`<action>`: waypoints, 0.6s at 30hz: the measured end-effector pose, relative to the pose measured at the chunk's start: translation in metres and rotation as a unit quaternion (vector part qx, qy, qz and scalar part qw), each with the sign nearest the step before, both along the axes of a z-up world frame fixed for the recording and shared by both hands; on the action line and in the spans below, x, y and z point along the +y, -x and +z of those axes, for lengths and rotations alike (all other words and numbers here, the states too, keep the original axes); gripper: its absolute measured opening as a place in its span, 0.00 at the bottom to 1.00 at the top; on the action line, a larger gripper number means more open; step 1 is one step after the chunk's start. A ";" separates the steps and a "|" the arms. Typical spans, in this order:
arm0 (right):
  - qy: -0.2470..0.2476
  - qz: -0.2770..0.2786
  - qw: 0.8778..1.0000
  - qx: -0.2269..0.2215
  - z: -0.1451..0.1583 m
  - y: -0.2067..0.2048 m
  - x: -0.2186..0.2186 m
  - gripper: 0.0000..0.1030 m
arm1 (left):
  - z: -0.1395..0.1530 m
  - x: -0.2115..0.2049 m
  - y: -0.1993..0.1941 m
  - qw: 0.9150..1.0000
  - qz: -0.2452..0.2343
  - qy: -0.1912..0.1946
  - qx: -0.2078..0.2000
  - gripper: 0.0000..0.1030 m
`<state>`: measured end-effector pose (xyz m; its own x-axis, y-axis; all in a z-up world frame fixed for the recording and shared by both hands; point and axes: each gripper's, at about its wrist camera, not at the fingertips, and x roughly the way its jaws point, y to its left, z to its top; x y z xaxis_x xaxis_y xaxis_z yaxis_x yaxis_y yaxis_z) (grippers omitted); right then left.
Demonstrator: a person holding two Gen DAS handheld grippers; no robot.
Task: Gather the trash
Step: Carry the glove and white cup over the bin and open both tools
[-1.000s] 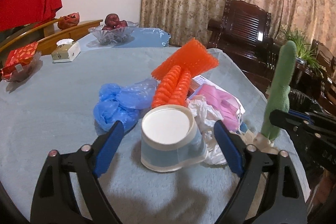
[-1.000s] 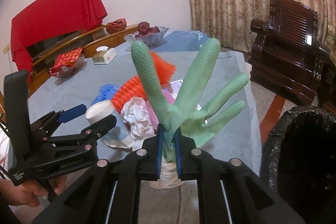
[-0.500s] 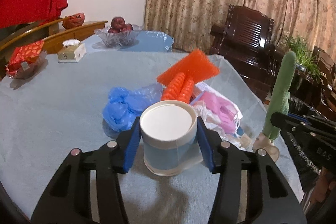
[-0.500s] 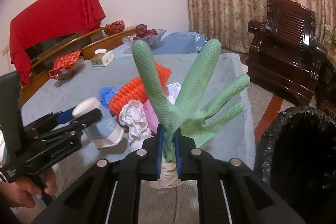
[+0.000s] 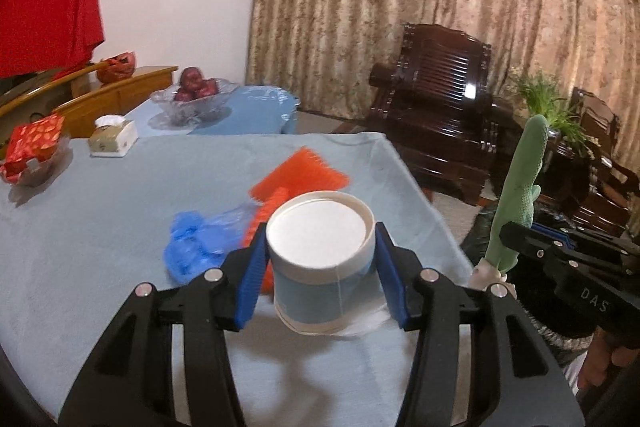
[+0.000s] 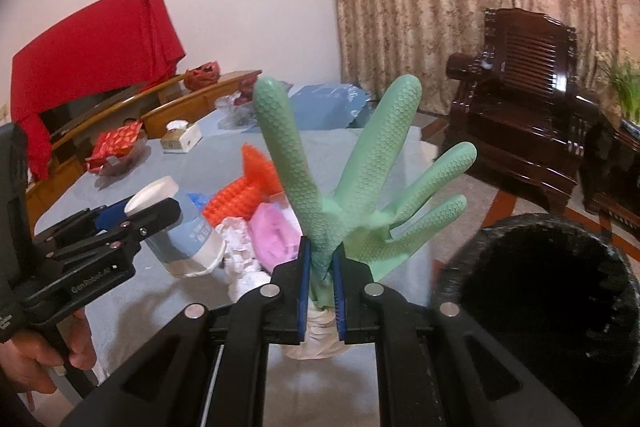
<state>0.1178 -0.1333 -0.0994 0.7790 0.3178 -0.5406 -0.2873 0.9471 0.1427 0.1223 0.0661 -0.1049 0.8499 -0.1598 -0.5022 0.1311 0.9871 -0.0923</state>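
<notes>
My left gripper (image 5: 320, 263) is shut on an upside-down white and blue paper cup (image 5: 320, 259) and holds it lifted over the table; the cup also shows in the right wrist view (image 6: 180, 227). My right gripper (image 6: 320, 267) is shut on a green rubber glove (image 6: 360, 187) with its fingers spread upward, beside the table's near corner. Left on the grey-blue tablecloth (image 5: 100, 219) are a blue plastic bag (image 5: 192, 243), an orange spiky glove (image 6: 244, 195), pink wrapping (image 6: 272, 235) and crumpled white tissue (image 6: 240, 251).
A black-lined trash bin (image 6: 536, 299) stands to the right of the table. A tissue box (image 5: 114, 139), a red packet in a dish (image 5: 34, 147) and a fruit bowl (image 5: 196, 95) sit at the far side. Dark wooden chairs (image 5: 440, 107) stand beyond.
My left gripper closed on the paper cup and lifted it off the table. My right gripper kept hold of the green glove and barely moved.
</notes>
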 end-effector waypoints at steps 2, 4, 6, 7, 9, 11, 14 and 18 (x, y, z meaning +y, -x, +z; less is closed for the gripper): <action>0.002 -0.014 1.000 -0.003 0.003 0.003 -0.013 0.10 | 0.002 -0.010 -0.002 1.000 -0.012 0.002 -0.002 0.48; 0.005 -0.026 1.000 -0.006 0.006 0.006 -0.027 0.10 | 0.004 -0.026 -0.004 1.000 -0.029 0.004 -0.004 0.48; 0.007 -0.042 0.999 -0.007 0.007 0.011 -0.043 0.10 | 0.005 -0.040 -0.005 0.999 -0.045 0.006 -0.006 0.48; 0.007 -0.050 0.999 -0.006 0.007 0.012 -0.050 0.10 | 0.005 -0.047 -0.007 0.999 -0.053 0.007 -0.006 0.48; 0.008 -0.069 0.998 -0.006 0.008 0.015 -0.067 0.10 | 0.004 -0.063 -0.010 0.997 -0.070 0.012 -0.003 0.48; 0.011 -0.088 0.996 -0.006 0.008 0.019 -0.084 0.10 | 0.003 -0.080 -0.014 0.996 -0.088 0.016 -0.001 0.48; 0.011 -0.114 0.993 -0.001 0.005 0.022 -0.107 0.10 | 0.000 -0.106 -0.017 0.993 -0.114 0.020 0.000 0.48; 0.013 -0.147 0.989 0.008 -0.002 0.028 -0.138 0.10 | -0.005 -0.137 -0.020 0.989 -0.145 0.024 0.002 0.48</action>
<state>0.0898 -0.2718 -0.1011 0.8272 0.0656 -0.5581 0.0025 0.9927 0.1204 0.1418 -0.0705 -0.1098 0.7631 -0.4203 -0.4910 0.4070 0.9026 -0.1400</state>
